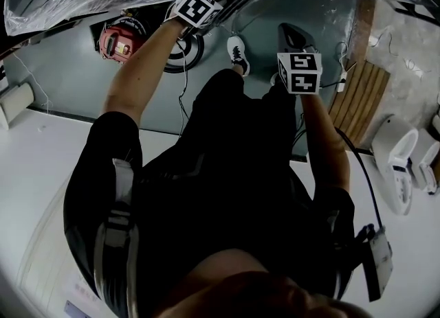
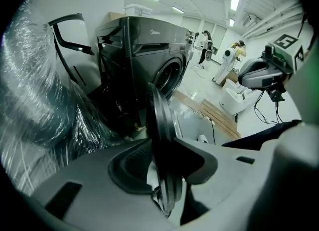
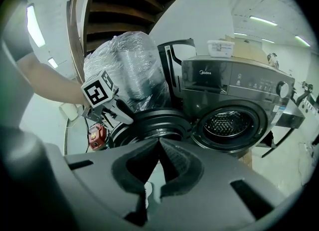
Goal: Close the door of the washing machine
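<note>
The dark front-loading washing machine [image 3: 234,85] stands with its drum opening [image 3: 230,124] uncovered. Its round door [image 3: 149,123] is swung out to the left. In the left gripper view the door's rim [image 2: 160,120] runs edge-on between the jaws, and my left gripper [image 2: 163,162] is shut on it, a pad against each side. From the right gripper view that left gripper [image 3: 115,111] sits at the door's outer edge. My right gripper [image 3: 159,144] is shut on nothing, its tips touching, held back from the door and pointing at the machine.
A plastic-wrapped bundle [image 3: 124,63] stands left of the machine. On the floor below the door lies a red device [image 1: 117,42]. A white box [image 3: 221,48] rests on the machine. A wooden pallet [image 1: 361,97] and white appliances [image 1: 395,159] are to the right.
</note>
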A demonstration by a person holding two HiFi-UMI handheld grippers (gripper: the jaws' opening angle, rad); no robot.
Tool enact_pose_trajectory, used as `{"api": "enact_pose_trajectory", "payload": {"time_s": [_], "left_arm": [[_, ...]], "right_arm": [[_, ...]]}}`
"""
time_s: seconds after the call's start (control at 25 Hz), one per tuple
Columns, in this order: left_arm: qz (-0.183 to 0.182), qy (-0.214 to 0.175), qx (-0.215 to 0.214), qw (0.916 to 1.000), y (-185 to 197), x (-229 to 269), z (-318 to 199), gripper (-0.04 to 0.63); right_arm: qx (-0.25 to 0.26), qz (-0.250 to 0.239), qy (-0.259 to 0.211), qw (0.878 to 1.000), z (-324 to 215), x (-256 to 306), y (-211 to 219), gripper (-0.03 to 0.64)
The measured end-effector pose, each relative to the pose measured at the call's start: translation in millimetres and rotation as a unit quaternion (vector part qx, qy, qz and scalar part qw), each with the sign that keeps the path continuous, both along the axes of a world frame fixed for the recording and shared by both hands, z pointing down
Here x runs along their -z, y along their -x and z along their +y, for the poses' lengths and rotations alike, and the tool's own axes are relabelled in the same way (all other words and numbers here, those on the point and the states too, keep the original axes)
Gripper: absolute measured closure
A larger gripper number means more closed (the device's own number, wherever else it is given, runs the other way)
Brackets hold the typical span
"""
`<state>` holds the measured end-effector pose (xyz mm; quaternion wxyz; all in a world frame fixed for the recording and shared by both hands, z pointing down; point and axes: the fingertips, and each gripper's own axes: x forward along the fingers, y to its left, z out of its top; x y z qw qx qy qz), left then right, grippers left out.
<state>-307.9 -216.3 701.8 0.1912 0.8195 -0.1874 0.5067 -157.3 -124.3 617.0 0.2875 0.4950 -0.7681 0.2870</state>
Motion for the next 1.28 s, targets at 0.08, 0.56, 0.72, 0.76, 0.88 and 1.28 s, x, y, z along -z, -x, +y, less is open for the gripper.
{"api": "enact_pose_trajectory", "payload": {"time_s": [0.08,0.56,0.72,0.76,0.88,1.28], "left_arm": [[0.001,0.007,0.004,1.0000,-9.9,-0.5,10.2,0.465],[0.019,0.031,0.044,0.9984,-74.4,-1.9,61.3,0.457],[0.016,0.028,0.045,0.9985,-98.3,-2.9,76.0,0.440],[0.015,0.028,0.053,0.9981,-104.1,-3.4,78.5,0.440],[0.019,0.031,0.078,0.9963,-122.3,-4.5,83.7,0.437],[0.007,0.042,0.120,0.9919,-170.7,-4.1,98.0,0.422]], "right_arm": [[-0.004,0.001,0.003,1.000,6.1,-1.6,-9.8,0.612],[-0.022,0.005,0.027,0.999,43.2,-16.5,-64.1,0.612],[-0.023,0.009,0.033,0.999,54.1,-21.2,-81.4,0.612],[-0.025,0.009,0.035,0.999,56.2,-22.5,-85.9,0.612],[-0.033,0.005,0.039,0.999,61.6,-26.1,-99.6,0.612],[-0.058,0.007,0.050,0.997,76.7,-38.7,-155.3,0.612]]}}
